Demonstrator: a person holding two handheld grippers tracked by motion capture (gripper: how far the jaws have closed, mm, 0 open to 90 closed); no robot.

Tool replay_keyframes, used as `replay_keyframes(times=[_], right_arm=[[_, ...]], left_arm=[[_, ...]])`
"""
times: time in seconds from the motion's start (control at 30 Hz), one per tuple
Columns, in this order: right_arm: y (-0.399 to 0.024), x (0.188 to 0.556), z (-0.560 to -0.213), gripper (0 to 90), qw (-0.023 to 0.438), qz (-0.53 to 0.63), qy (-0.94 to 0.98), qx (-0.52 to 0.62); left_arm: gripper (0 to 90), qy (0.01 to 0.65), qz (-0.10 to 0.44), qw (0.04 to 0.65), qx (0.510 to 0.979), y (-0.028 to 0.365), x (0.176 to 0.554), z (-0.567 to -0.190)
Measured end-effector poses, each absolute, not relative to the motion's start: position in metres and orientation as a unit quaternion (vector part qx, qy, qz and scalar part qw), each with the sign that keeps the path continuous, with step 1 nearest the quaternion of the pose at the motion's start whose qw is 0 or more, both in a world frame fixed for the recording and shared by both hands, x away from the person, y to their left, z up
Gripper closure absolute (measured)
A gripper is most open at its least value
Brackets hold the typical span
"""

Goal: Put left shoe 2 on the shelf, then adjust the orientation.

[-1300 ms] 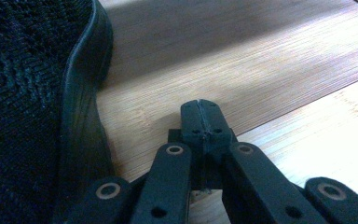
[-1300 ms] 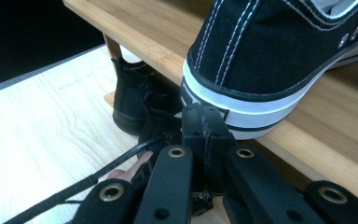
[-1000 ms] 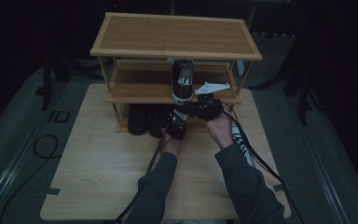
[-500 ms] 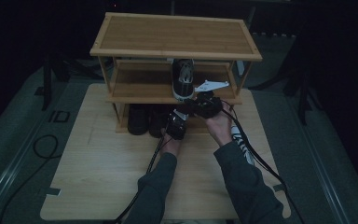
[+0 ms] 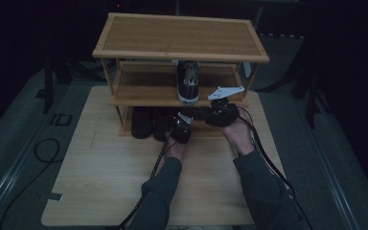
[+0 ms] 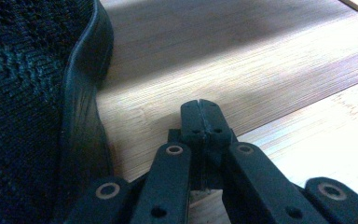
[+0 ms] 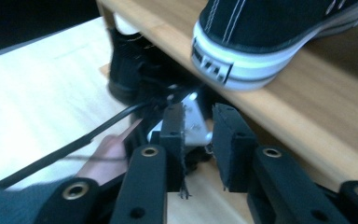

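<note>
A shelf rack (image 5: 182, 36) stands on the far part of the bench (image 5: 105, 187). On its middle shelf (image 5: 143, 96), right of centre, a sneaker (image 5: 189, 81) stands with its heel at the near edge. Under this shelf, on the lowest level, two dark shoes (image 5: 146, 124) stand side by side, left of the sneaker. The left gripper (image 5: 178, 128) is just beside these shoes, on their right. The right gripper (image 5: 220, 112) is right of it, near the sneaker's heel, before the middle shelf's edge.
</note>
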State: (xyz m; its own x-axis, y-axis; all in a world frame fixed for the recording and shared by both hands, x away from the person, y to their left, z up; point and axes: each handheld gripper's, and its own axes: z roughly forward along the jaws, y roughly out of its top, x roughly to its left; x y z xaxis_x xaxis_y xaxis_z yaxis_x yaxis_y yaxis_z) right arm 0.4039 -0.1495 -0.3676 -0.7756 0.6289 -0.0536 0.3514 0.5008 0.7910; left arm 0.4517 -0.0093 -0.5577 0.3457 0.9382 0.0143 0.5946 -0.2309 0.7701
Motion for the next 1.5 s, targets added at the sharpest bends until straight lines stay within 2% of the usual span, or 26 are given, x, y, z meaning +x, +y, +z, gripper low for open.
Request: replay_keyframes(times=[0.13, 0.27, 0.33, 0.67, 1.0, 1.5], right_arm=[[-0.167, 0.391, -0.370, 67.7, 0.167, 0.397, 0.856, 0.288], [-0.175, 0.389, -0.372, 65.5, 0.166, 0.394, 0.855, 0.293], [-0.186, 0.387, -0.377, 63.2, 0.150, 0.394, 0.855, 0.302], [-0.207, 0.383, -0.390, 59.5, 0.143, 0.386, 0.853, 0.320], [-0.226, 0.376, -0.393, 56.8, 0.147, 0.381, 0.849, 0.334], [-0.265, 0.379, -0.416, 59.1, 0.166, 0.349, 0.837, 0.387]], left_arm=[[90.0, 0.515, 0.250, 0.347, 0.743, -0.009, 0.451, -0.558], [89.8, 0.516, 0.250, 0.347, 0.742, -0.009, 0.451, -0.558], [89.8, 0.517, 0.252, 0.345, 0.742, -0.010, 0.451, -0.558], [89.1, 0.517, 0.254, 0.344, 0.741, -0.010, 0.451, -0.558], [88.5, 0.518, 0.255, 0.343, 0.741, -0.009, 0.451, -0.558], [88.2, 0.519, 0.254, 0.344, 0.740, -0.009, 0.451, -0.558]])
